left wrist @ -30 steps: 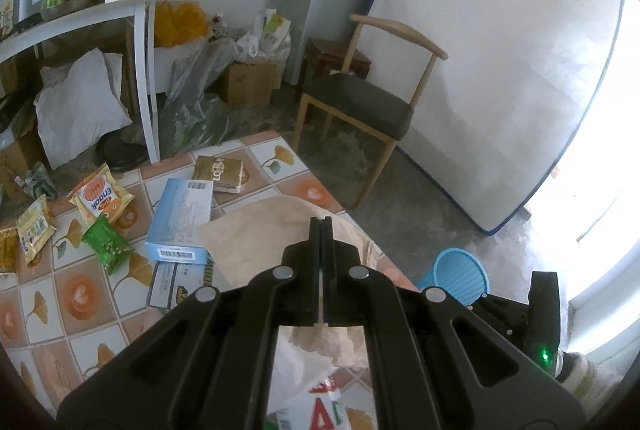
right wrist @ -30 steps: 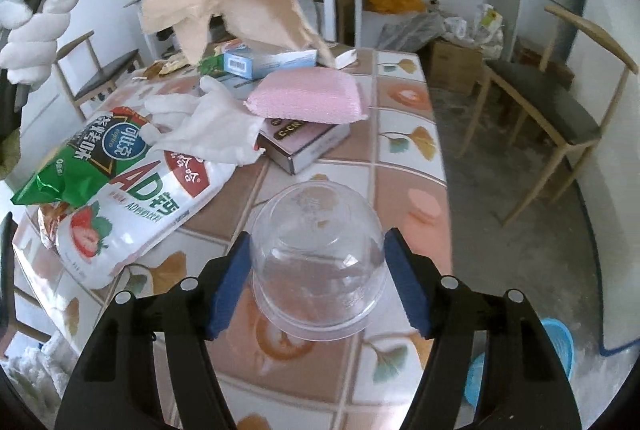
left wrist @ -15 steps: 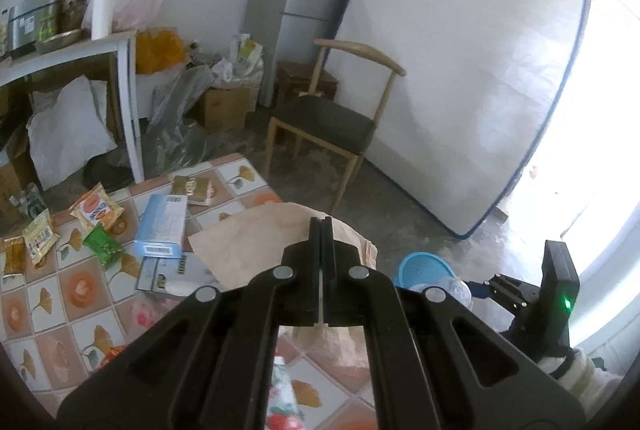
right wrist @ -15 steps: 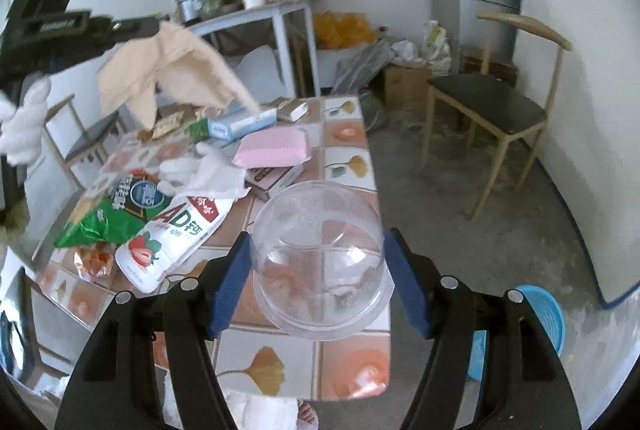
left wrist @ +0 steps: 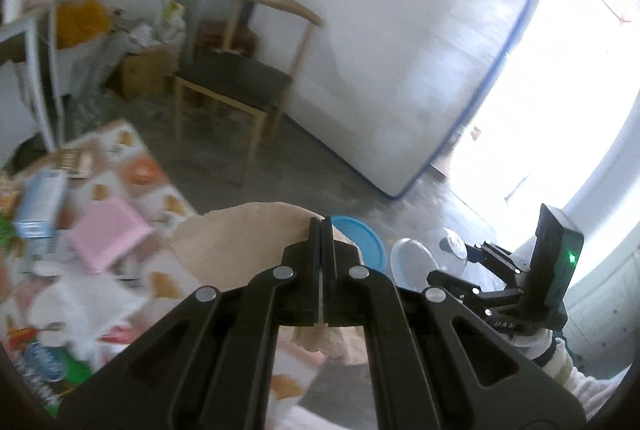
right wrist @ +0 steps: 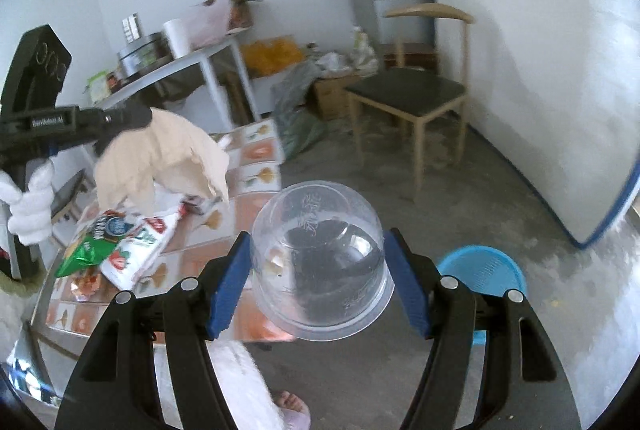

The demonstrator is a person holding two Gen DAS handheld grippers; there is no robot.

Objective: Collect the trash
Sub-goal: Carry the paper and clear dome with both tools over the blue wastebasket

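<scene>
My left gripper (left wrist: 321,230) is shut on a crumpled brown paper bag (left wrist: 240,242) and holds it in the air over the table's edge; the bag (right wrist: 160,158) also hangs in the right wrist view. My right gripper (right wrist: 320,266) is shut on a clear plastic cup (right wrist: 320,262), held off the table above the floor. The cup (left wrist: 412,262) and right gripper (left wrist: 472,270) show in the left wrist view. A blue plastic bin (right wrist: 482,272) stands on the floor to the right; its rim (left wrist: 360,238) shows behind the left fingertips.
The tiled table (right wrist: 256,158) holds snack bags (right wrist: 120,250), a pink pad (left wrist: 108,230), a blue box (left wrist: 40,206) and white tissue. A wooden chair (right wrist: 412,98) stands beyond. A mattress (left wrist: 400,50) leans on the wall. A white side table (right wrist: 180,62) holds pots.
Both grippers have swung right, away from the table toward the floor and the blue bin, carrying the paper bag and the cup. Both stay shut.
</scene>
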